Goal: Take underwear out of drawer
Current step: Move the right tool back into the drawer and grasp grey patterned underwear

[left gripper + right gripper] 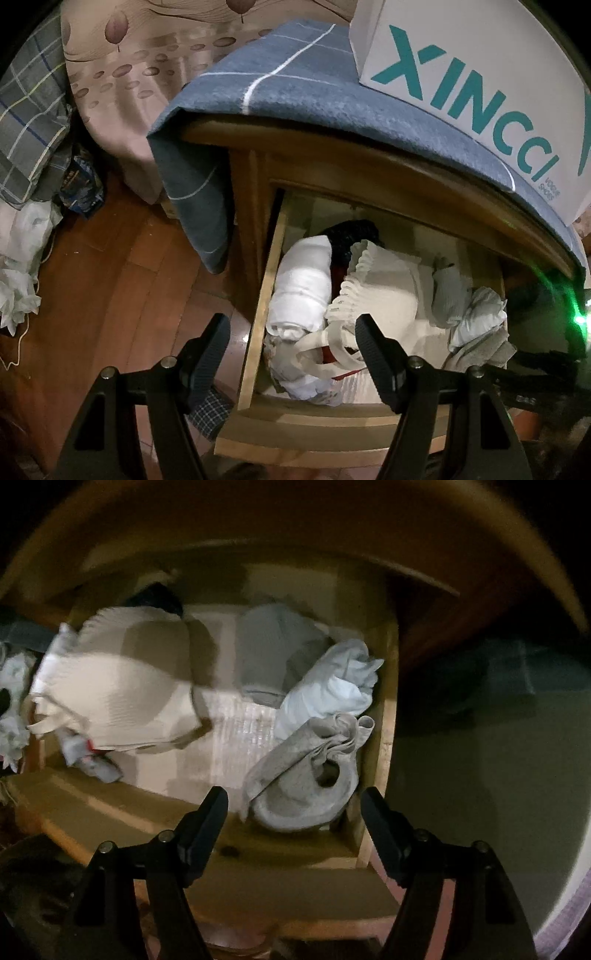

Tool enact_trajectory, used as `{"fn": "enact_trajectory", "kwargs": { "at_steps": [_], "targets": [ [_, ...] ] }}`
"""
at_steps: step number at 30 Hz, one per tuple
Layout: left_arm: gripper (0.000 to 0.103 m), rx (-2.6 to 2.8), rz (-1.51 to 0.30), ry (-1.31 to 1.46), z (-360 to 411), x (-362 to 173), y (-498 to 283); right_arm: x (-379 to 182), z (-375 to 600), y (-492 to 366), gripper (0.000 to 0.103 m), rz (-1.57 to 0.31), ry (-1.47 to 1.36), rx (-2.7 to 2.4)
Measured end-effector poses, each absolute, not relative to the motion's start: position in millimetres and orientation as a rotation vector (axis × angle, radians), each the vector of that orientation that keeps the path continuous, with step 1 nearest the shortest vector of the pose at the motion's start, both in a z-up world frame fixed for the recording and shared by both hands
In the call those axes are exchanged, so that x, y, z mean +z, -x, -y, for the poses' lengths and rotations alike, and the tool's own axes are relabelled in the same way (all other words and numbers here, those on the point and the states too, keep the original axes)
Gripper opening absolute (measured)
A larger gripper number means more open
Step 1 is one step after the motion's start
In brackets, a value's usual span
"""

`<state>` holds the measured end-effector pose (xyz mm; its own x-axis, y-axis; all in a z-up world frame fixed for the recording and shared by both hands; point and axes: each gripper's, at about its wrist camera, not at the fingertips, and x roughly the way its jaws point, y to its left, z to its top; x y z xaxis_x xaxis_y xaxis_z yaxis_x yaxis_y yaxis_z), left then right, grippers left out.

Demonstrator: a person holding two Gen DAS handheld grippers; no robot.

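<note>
Both grippers, left gripper (291,349) and right gripper (294,821), hover with jaws wide and empty over the open drawer (258,295); its underwear (306,775) remains inside.

A home bedroom: patterned bedding (122,74) beside a wooden nightstand (332,155), its drawer (258,295) holding clothes.

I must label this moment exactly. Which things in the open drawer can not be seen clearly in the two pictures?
- Dark garment, left wrist view: its back part is hidden under the cabinet top, the rest behind the cream ruffled garment.
- Grey garment, right wrist view: motion blur and dim light; its type is unclear.
- Drawer's right end, left wrist view: lost in shadow and green glare.
- Left end, right wrist view: cut off by the edge.
</note>
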<state>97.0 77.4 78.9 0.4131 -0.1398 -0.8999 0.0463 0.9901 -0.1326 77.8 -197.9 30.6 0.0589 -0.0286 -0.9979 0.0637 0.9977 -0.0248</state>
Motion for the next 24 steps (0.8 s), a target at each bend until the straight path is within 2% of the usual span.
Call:
{"fn": "enact_trajectory", "kwargs": {
  "at_steps": [20,22,24],
  "targets": [
    [0.072,-0.124,-1.181,0.059,-67,69,-102,-44,172,-109,0.079,-1.724,0.206,0.029],
    [0.072,-0.123,-1.183,0.062,-66,68,-103,-43,171,-110,0.076,-1.719,0.206,0.032],
    [0.072,-0.12,-1.185,0.061,-66,67,-104,-42,173,-107,0.056,-1.704,0.195,0.032]
  ]
}}
